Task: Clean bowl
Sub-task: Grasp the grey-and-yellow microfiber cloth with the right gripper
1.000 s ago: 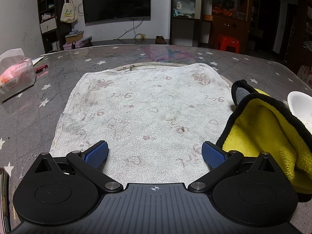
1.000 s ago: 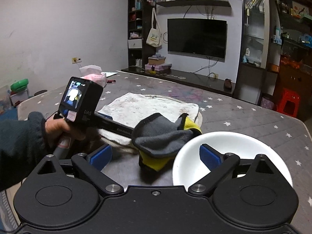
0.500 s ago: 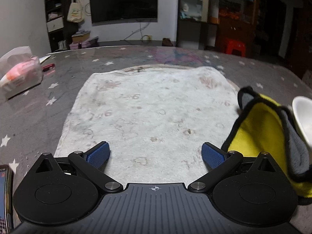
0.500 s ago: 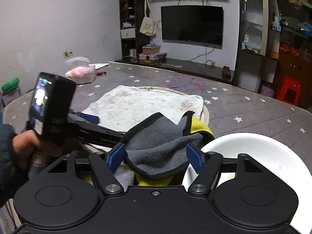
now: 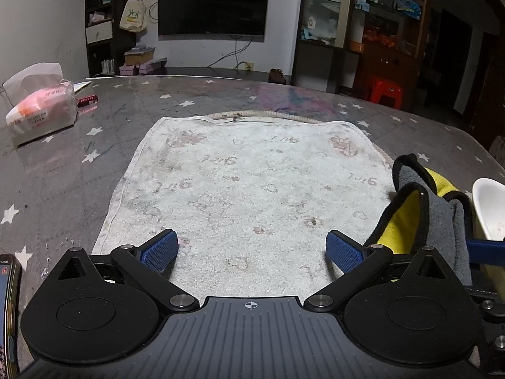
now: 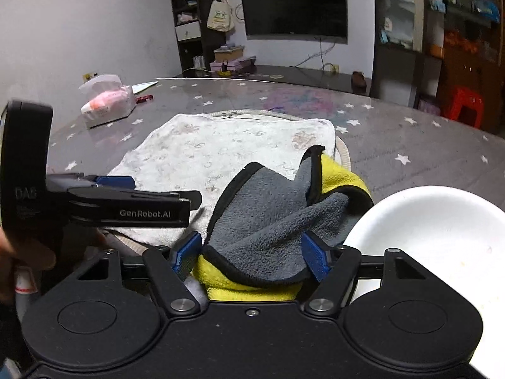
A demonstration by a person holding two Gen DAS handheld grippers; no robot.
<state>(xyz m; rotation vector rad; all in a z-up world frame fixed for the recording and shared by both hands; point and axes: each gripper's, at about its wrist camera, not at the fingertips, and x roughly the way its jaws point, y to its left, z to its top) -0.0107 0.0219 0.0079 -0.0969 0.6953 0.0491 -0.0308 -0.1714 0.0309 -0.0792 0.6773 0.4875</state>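
The tabletop (image 5: 47,170), grey with white stars, carried everything, and the white towel (image 5: 246,189) spread flat on it served as the landmark. The towel was stained and printed with faint numbers, and a pale cord (image 5: 262,114) curved along its far edge.

The bowl (image 6: 435,240), white and with a few small specks inside, stood on the tabletop off the towel's right side, beyond the cloth. The cloth (image 6: 268,221), grey on one face, yellow on the other and edged in black, lay bunched at the towel's right near corner, between towel and bowl, close against the bowl's rim.

The left claw (image 5: 251,249) hovered over the towel's near edge with its blue pads spread wide and nothing between them. A hand (image 6: 28,252) held its handle at the towel's left near side.

The right claw (image 6: 251,254) was at the towel's right near corner, its two blue pads pressed against the grey folds of the cloth from either side, gripping it.

A pack of tissues (image 5: 41,110) sat well off the towel's far left corner, with a small red item (image 5: 86,98) just beside it. A phone (image 5: 8,309) lay off the towel's near left side.
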